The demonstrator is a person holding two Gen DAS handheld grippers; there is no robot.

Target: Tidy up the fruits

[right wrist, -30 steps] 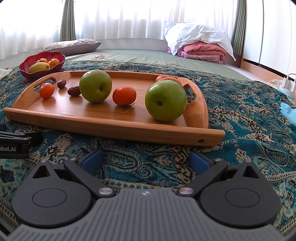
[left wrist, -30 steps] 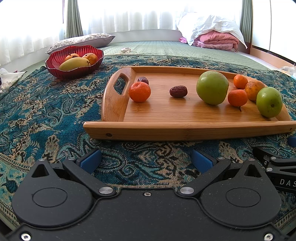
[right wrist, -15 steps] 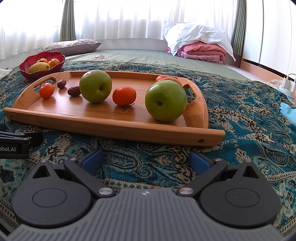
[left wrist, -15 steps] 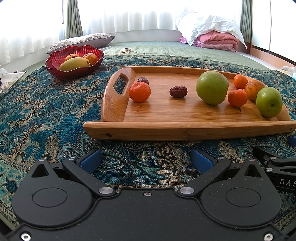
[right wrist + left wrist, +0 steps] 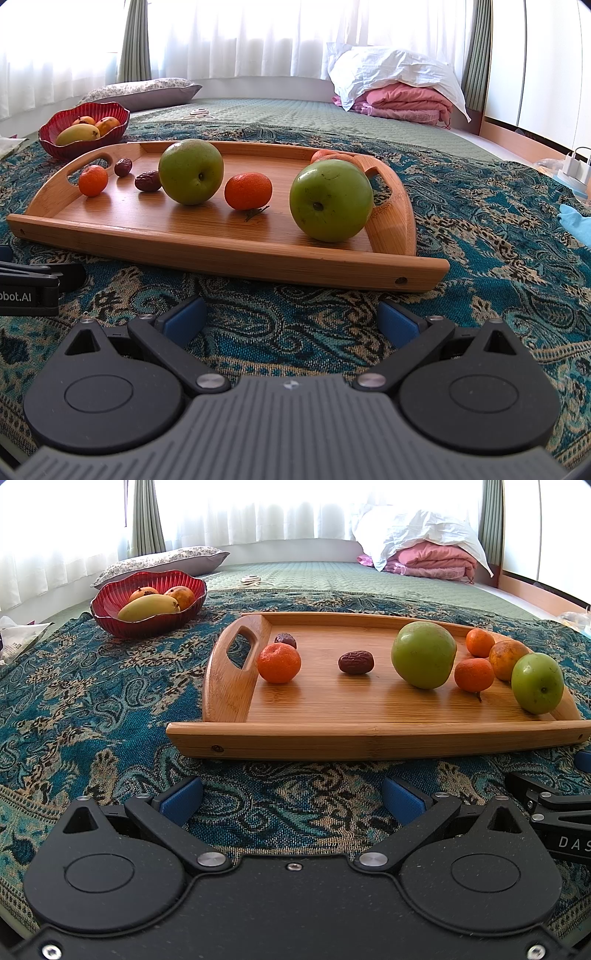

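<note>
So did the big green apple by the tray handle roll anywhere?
No. The big green apple sits against the wooden tray's right handle, exactly as it did a second ago.

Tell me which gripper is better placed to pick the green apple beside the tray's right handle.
Right gripper: open, the green apple lies nearly straight ahead. For the left gripper it sits far right.

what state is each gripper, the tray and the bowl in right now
left gripper: open, empty, low over the cloth
right gripper: open, empty
wooden tray: flat on the cloth, loose fruit on it
red bowl: upright, fruit inside
</note>
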